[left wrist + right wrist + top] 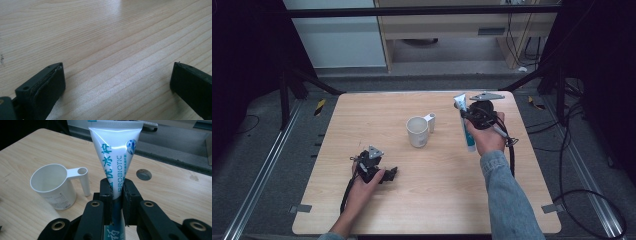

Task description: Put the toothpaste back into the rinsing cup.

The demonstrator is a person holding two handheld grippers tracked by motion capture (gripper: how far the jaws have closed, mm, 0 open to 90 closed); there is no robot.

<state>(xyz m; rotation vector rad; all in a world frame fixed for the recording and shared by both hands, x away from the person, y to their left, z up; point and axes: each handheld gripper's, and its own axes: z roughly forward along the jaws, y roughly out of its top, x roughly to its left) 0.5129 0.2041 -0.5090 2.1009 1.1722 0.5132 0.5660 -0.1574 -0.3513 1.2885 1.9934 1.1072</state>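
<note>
The toothpaste tube [115, 157] carries the only print that reads clearly. "PROBIOTIC" runs lengthwise down its white face in teal capitals, ending just above the jaws that pinch it. Beside that word, toward the mug [53, 186], stand larger teal Chinese characters, 优冰柠 among them, and a line of much smaller characters too fine to read. Below the jaws one more large character shows. The mug bears a faint grey printed block low on its wall, illegible.

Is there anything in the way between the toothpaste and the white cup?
Nothing visible is. The right gripper holds the toothpaste tube up off the table, and only bare table lies between it and the white cup.
</note>
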